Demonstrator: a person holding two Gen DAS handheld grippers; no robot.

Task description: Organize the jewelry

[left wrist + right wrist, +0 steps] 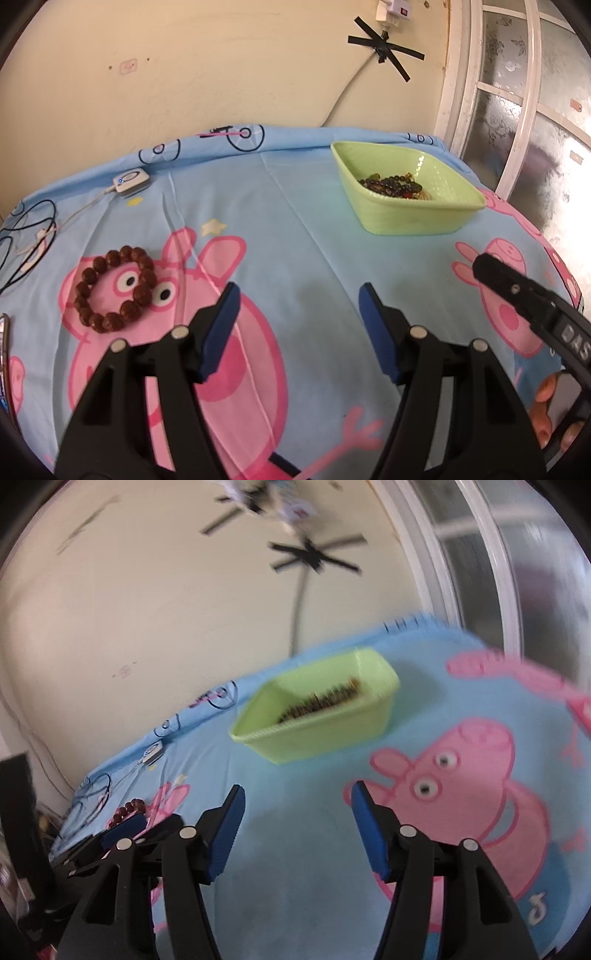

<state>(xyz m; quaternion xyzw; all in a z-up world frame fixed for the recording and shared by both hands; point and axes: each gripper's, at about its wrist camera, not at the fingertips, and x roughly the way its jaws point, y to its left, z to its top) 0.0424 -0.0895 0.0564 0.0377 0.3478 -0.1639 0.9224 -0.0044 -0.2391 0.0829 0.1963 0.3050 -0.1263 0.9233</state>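
One brown bead bracelet point(113, 290) lies flat on the blue cartoon cloth point(295, 206), well left of one green basket point(406, 218) holding dark beaded jewelry point(393, 183) (pieces uncountable). Left gripper point(299, 299): fingers spread, holding nothing. Right gripper point(297, 805): likewise spread, empty. Only the left view shows the white device point(131, 180) sharply; the right view is blurred.

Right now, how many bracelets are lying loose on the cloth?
1: the brown bead bracelet lies left on the cloth. The green tray holds a tangle of more beads, too jumbled to count.
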